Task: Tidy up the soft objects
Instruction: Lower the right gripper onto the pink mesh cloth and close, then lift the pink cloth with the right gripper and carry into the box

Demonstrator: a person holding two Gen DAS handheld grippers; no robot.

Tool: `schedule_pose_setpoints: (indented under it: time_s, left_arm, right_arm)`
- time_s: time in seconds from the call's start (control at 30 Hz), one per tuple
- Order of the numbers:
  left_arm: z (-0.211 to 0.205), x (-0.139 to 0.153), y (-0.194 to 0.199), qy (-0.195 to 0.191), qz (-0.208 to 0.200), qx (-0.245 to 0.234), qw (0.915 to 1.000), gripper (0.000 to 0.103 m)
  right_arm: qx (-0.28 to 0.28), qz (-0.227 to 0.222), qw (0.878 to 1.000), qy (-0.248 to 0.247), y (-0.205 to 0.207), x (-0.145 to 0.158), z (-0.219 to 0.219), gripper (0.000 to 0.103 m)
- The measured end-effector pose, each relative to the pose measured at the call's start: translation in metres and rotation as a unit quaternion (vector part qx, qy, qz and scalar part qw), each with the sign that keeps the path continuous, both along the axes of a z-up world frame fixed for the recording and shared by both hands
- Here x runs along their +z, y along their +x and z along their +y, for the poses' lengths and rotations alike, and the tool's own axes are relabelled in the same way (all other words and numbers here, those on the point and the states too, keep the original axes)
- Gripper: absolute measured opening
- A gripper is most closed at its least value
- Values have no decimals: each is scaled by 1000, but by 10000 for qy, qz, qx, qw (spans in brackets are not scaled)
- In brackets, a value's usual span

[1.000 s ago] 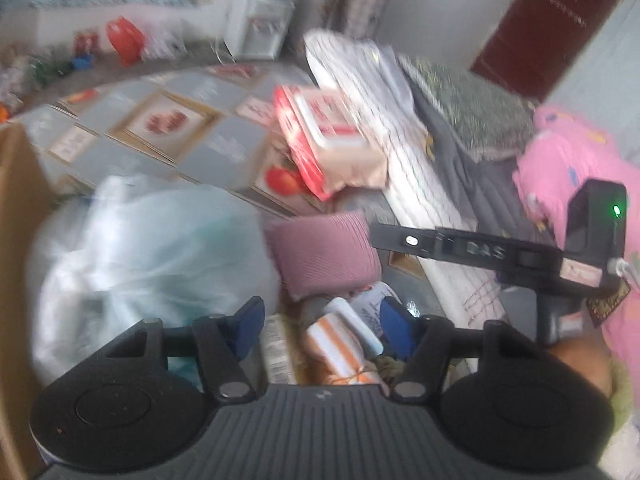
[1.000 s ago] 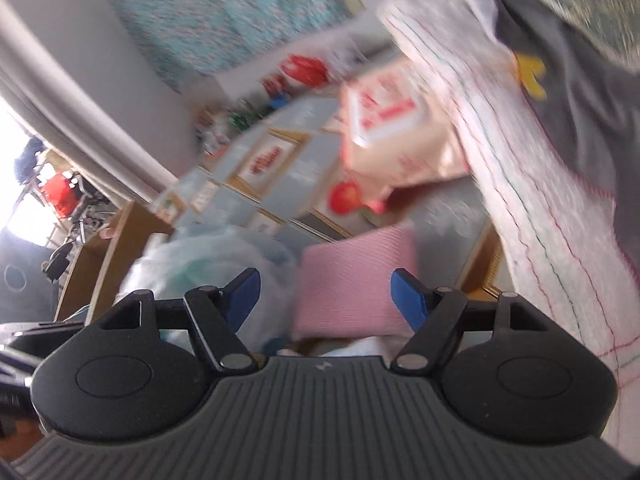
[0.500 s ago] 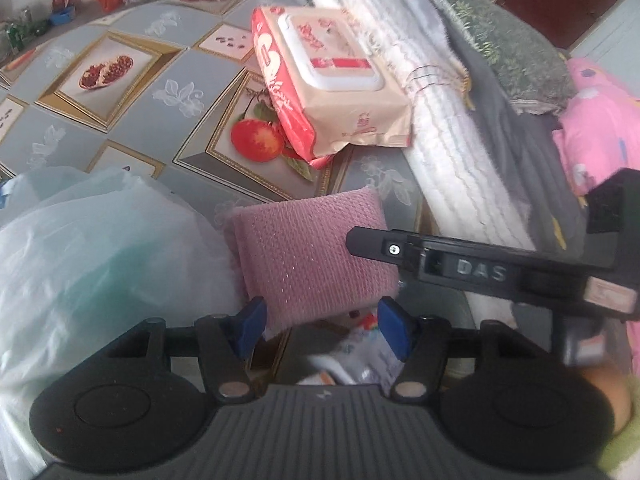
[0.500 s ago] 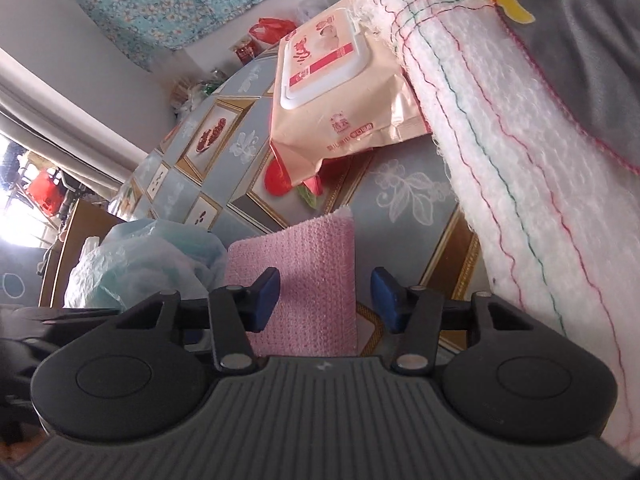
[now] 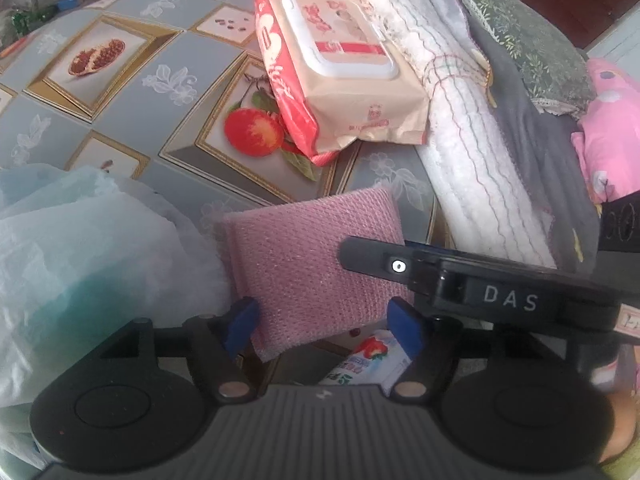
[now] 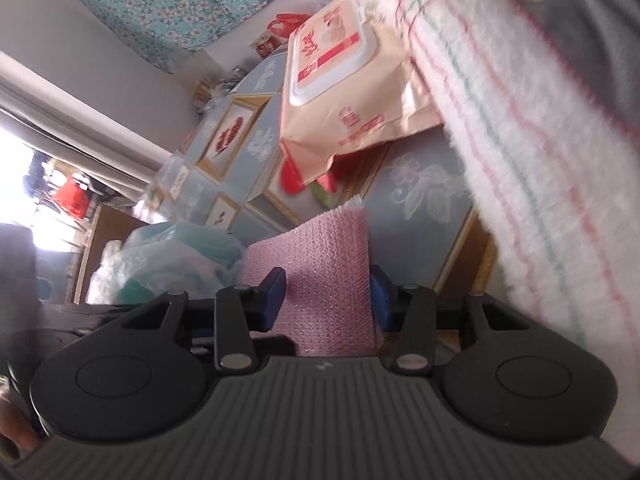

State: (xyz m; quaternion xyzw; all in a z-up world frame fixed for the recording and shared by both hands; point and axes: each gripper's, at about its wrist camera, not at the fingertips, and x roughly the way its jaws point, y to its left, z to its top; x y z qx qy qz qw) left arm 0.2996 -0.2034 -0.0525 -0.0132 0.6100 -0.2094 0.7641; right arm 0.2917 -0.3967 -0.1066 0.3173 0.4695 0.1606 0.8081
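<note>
A pink knitted cloth pad (image 5: 312, 264) stands at the near edge of the table with the fruit-print cover (image 5: 160, 80). My right gripper (image 6: 326, 296) is shut on the pink pad (image 6: 328, 272), its blue pads pressing both sides. My left gripper (image 5: 324, 324) is open, its blue fingertips (image 5: 240, 320) flanking the pad's lower edge without squeezing it. The right gripper's black body (image 5: 480, 288) crosses the left wrist view in front of the pad.
A wet-wipes pack (image 5: 344, 68) lies on the table behind the pad. A white rolled towel (image 5: 460, 140), grey cloth (image 5: 540, 160) and a pink plush (image 5: 612, 132) lie to the right. A pale plastic bag (image 5: 80, 260) bulges at the left.
Both grippers have moved closer to the pink pad. The right gripper's fingers have closed from wide open onto it. The left gripper stays open.
</note>
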Motion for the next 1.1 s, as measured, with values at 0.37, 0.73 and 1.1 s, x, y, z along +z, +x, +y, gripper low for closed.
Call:
schedule_pose_setpoints:
  time_s: [0.37, 0.73, 1.1]
  left_arm:
    - [3, 28, -11, -215, -448, -41, 9988, 73]
    - [39, 111, -57, -833, -1232, 68, 9889, 73]
    - [138, 169, -119, -989, -1885, 814, 9737, 73]
  right_arm:
    - [-260, -208, 9989, 344, -9, 17, -8, 40]
    - [-225, -1214, 9918, 326, -48, 107, 2, 40]
    - [708, -1781, 9802, 507, -75, 182, 89, 41]
